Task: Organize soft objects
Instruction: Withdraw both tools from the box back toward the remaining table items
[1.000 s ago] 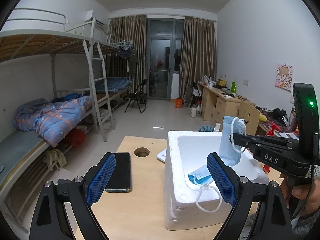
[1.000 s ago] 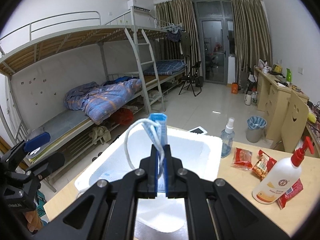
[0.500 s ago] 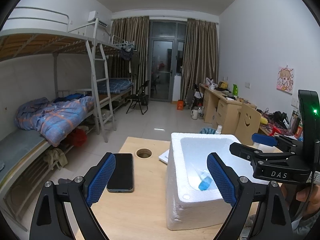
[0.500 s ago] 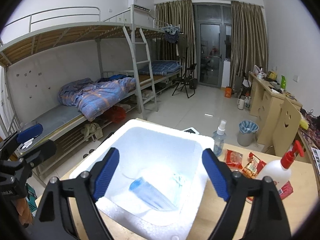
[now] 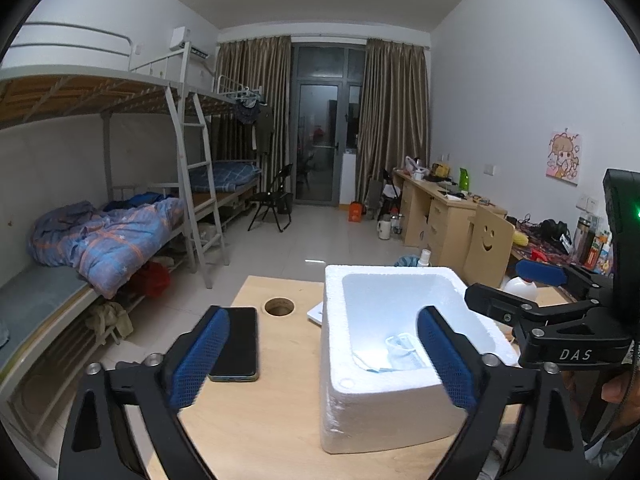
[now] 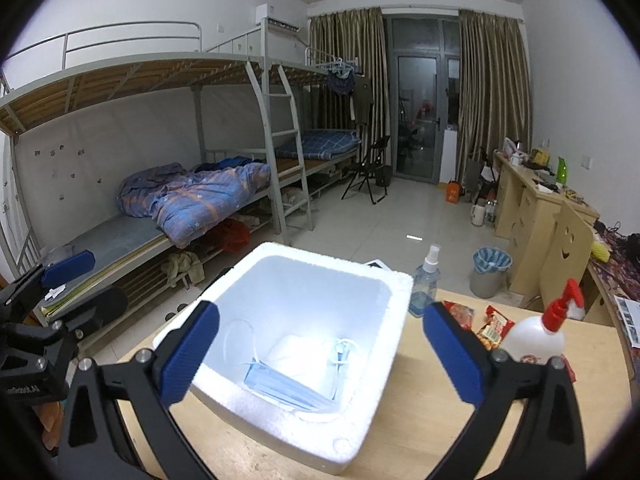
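Note:
A white foam box (image 5: 352, 396) stands on the wooden table (image 5: 280, 420); it also shows in the right wrist view (image 6: 384, 364). Blue face masks (image 6: 284, 386) lie flat on its floor, also seen in the left wrist view (image 5: 402, 356). My left gripper (image 5: 324, 356) is open and empty, in front of the box's left wall. My right gripper (image 6: 320, 352) is open and empty, held above the box opening. In the left wrist view the right gripper (image 5: 516, 292) reaches in over the box's right rim.
A black phone (image 5: 236, 344) lies left of the box beside a round cable hole (image 5: 279, 306). Right of the box stand a spray bottle (image 6: 425, 286), snack packets (image 6: 494, 326) and a white pump bottle (image 6: 538, 338). Bunk beds (image 6: 192, 192) fill the left of the room.
One second ago my right gripper was shut on a blue mask above the box. It opened, the mask dropped into the box, and it now lies flat on the floor.

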Demonstrator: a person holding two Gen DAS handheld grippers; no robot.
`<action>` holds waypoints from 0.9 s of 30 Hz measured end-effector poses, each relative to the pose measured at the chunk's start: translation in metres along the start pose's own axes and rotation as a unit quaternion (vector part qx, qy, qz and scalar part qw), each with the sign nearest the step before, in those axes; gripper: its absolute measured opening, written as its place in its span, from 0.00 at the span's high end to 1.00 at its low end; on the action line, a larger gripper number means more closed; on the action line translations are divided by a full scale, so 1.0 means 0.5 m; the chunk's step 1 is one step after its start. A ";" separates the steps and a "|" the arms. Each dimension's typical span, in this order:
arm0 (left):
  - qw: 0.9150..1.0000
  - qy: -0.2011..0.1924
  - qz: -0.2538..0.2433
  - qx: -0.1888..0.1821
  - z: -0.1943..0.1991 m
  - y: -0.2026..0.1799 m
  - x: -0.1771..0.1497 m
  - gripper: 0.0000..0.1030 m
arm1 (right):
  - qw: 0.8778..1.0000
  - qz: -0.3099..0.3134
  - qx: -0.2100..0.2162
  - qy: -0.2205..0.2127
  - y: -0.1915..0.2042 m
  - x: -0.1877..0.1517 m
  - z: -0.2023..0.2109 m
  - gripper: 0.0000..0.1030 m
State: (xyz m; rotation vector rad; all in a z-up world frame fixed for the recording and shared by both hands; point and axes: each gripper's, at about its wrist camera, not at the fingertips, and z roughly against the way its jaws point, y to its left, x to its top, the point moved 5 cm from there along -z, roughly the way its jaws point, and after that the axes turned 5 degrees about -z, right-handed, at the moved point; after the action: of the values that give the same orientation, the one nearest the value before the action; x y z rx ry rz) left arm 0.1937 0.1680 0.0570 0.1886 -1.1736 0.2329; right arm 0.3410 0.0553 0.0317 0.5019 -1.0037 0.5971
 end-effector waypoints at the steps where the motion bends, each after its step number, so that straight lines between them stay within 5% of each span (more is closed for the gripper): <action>1: 1.000 -0.002 -0.001 0.000 0.004 -0.003 0.000 0.04 | 1.000 0.001 -0.003 -0.003 -0.002 0.000 0.009 0.00; 27: 0.998 -0.046 -0.031 -0.037 0.164 -0.146 -0.001 0.00 | 0.997 -0.019 -0.040 -0.061 -0.042 -0.048 0.208 0.00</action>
State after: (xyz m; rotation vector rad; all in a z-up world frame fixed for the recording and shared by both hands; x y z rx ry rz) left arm 0.1410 0.0761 0.0854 0.1728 -1.2643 0.1275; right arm 0.2801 -0.0320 0.0548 0.4909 -1.1278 0.4953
